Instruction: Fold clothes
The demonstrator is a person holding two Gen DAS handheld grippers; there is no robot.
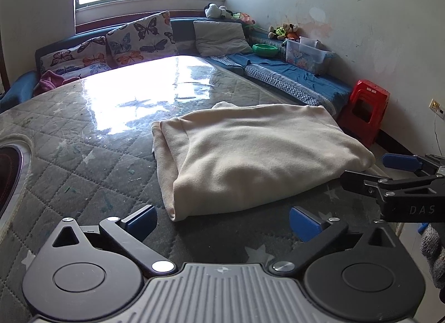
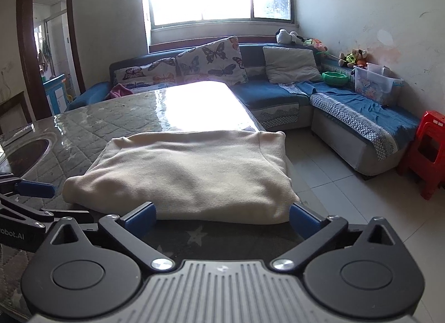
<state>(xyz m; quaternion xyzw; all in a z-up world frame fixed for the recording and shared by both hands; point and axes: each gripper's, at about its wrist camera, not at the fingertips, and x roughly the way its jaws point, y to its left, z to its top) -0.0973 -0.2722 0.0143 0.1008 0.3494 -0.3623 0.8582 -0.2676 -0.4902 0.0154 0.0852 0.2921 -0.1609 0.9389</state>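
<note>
A: Both tongs wide and empty, left gripper (image 1: 221, 224) and right gripper (image 2: 221, 217) near the folded cream garment (image 1: 258, 159).

B: It lies on the quilted table (image 1: 83, 161), right edge near the drop. A careless tug could drag it off.

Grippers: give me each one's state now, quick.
Left gripper: open, fingers spread, holding nothing, just short of the cream garment.
Right gripper: open, holding nothing, fingers at the garment's near edge.
</note>
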